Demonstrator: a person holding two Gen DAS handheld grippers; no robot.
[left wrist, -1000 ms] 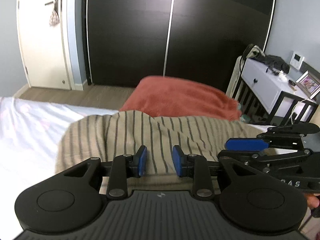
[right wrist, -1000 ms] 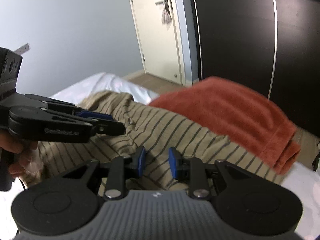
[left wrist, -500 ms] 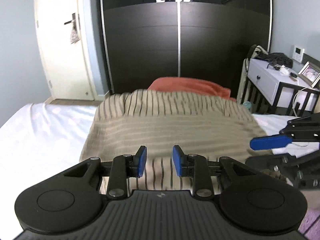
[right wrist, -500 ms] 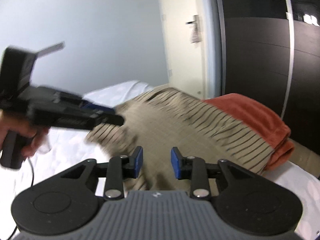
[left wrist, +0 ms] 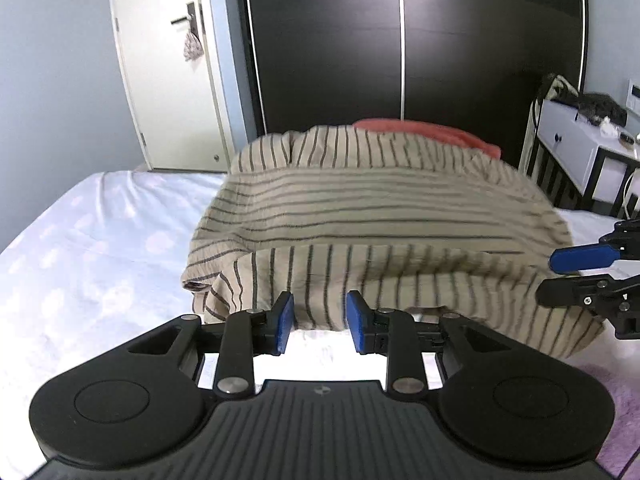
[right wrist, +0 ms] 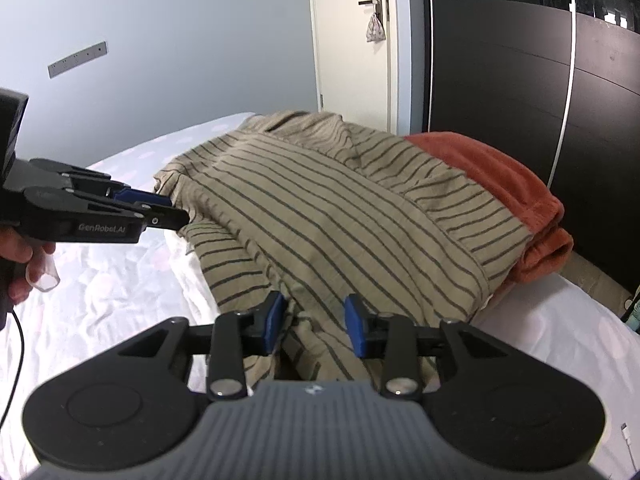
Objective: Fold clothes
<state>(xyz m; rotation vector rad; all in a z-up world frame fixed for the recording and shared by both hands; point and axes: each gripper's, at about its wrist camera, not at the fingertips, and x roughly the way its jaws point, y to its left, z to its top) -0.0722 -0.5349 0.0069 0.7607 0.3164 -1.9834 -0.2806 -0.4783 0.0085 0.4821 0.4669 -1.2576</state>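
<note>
A beige shirt with dark stripes lies spread on the white bed, its far edge draped over a folded rust-red blanket. One layer is folded across it, with the stripes running crosswise. My left gripper hovers open at the shirt's near hem, with nothing between its blue pads. My right gripper is open above the shirt's near corner, the cloth lying under its fingers. Each view shows the other gripper: the right one at the shirt's right edge, the left one at its left edge.
The white bed sheet stretches left of the shirt. Beyond the bed stand a dark sliding wardrobe and a white door. A white side table with clutter is at the right. A hand holds the left gripper.
The shirt went from a bunched heap to lying spread out with a layer folded across it. Both grippers drew back to its near edge, their jaws as wide as before.
</note>
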